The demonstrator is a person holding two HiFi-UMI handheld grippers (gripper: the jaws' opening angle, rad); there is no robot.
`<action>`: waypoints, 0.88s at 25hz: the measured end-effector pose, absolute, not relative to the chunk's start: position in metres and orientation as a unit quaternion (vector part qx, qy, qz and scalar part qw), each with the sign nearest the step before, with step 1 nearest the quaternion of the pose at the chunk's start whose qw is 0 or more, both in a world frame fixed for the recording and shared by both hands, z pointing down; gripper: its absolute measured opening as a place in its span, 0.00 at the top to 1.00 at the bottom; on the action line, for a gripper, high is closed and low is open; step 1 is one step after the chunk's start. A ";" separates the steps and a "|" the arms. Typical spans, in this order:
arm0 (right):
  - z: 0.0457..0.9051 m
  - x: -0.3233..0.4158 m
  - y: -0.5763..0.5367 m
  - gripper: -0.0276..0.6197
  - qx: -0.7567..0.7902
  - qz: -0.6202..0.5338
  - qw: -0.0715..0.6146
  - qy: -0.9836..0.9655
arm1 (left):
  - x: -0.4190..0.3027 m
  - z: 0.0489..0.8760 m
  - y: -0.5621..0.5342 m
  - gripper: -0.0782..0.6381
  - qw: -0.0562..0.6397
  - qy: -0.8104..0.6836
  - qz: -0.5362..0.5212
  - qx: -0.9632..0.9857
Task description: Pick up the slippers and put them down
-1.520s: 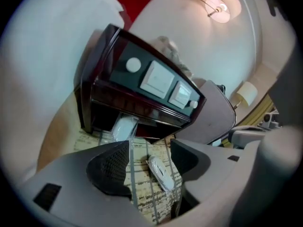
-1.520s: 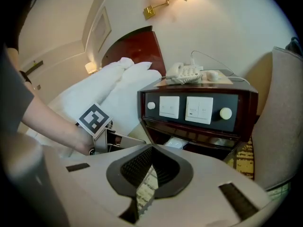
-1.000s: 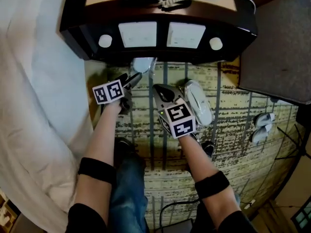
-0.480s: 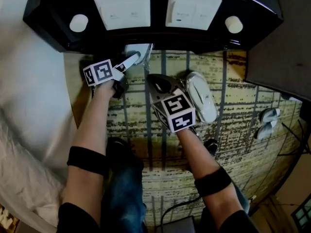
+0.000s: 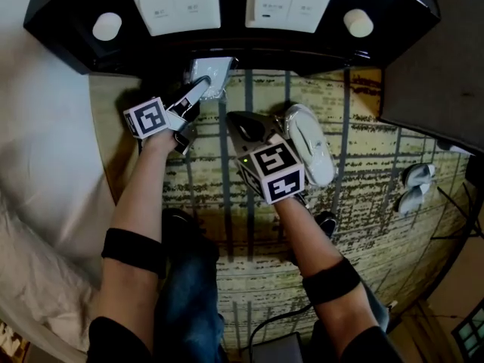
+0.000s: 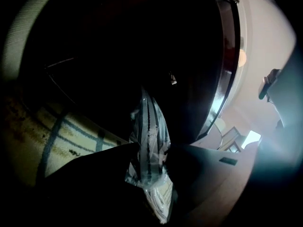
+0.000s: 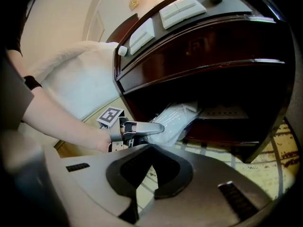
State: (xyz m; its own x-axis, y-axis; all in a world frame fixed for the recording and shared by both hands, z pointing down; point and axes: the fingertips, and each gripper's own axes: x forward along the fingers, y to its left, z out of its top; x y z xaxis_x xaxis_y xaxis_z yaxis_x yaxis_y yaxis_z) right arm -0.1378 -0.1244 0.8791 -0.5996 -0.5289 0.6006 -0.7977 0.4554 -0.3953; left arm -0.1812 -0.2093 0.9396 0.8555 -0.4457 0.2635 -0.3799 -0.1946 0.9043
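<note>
A pair of white slippers in a clear plastic bag point(image 5: 209, 76) lies at the mouth of the dark nightstand's point(image 5: 242, 44) lower shelf. My left gripper point(image 5: 198, 91) reaches into it; its jaws have just been closing, and in the left gripper view the bag point(image 6: 149, 126) is pinched between them. The right gripper view shows the left gripper's fingers point(image 7: 150, 126) on the bag point(image 7: 179, 116). My right gripper point(image 5: 240, 124) hovers over the carpet, shut with nothing in it point(image 7: 150, 150). A loose white slipper point(image 5: 310, 151) lies on the carpet just to its right.
Patterned carpet point(image 5: 363, 172) covers the floor. White bedding point(image 5: 45, 172) fills the left side. Another pair of slippers point(image 5: 414, 187) lies at the right. A grey mat or seat point(image 5: 439, 66) lies at the upper right. The person's legs point(image 5: 189, 293) are below.
The left gripper has pushed forward to the bagged slippers under the nightstand and its jaws have closed on the bag. The right gripper has sunk a little, still shut.
</note>
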 end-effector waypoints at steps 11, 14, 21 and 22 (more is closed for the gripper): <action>0.836 -0.118 -0.077 0.96 0.379 0.337 0.216 -0.834 | -0.184 0.896 -0.110 0.75 0.598 -0.300 -0.075 0.740; 0.817 -0.106 -0.059 0.95 0.375 0.340 0.222 -0.833 | -0.182 0.881 -0.072 0.75 0.608 -0.317 -0.080 0.723; 0.792 -0.071 -0.028 0.95 0.379 0.351 0.235 -0.823 | -0.168 0.864 0.005 0.75 0.632 -0.345 -0.098 0.687; 0.792 -0.066 -0.025 0.95 0.381 0.353 0.236 -0.821 | -0.165 0.864 0.012 0.75 0.634 -0.346 -0.100 0.684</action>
State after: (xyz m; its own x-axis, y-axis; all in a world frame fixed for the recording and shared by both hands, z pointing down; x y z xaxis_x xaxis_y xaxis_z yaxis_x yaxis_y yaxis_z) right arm -0.0661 -0.0249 0.7921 -0.5983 -0.4595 0.6564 -0.7924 0.4610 -0.3995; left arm -0.1654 0.0122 0.8642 0.7397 -0.6014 0.3019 -0.3466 0.0441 0.9370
